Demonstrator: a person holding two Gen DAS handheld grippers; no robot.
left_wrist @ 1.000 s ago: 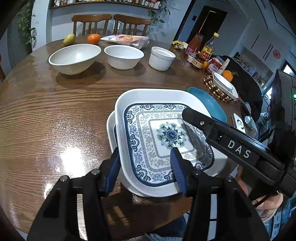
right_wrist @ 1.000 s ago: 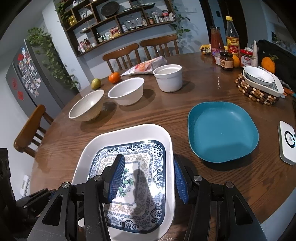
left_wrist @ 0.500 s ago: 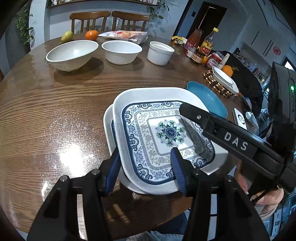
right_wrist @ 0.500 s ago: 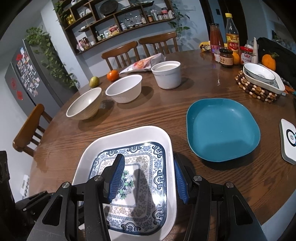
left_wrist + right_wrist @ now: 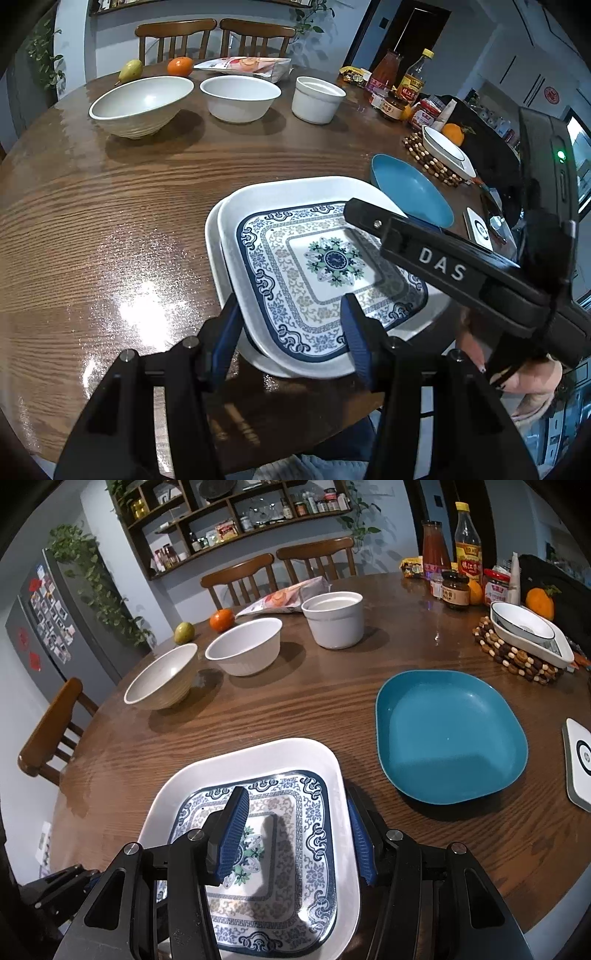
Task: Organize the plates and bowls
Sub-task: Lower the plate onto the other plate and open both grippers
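Presently, in the left wrist view, the left gripper (image 5: pixel 290 332) stands with jaws wide apart, straddling the near corner of the patterned plate (image 5: pixel 325 273); contact cannot be confirmed. That plate sits stacked, slightly offset, on a second white plate (image 5: pixel 213 243) on the wooden surface (image 5: pixel 92 229). The blue plate (image 5: pixel 410 192) lies just beyond the patterned plate. In the right wrist view, the right gripper (image 5: pixel 295 834) is spread wide over the patterned plate's (image 5: pixel 295 886) right rim. The blue plate (image 5: pixel 447 734) lies to its right, three white bowls (image 5: pixel 243 646) beyond it.
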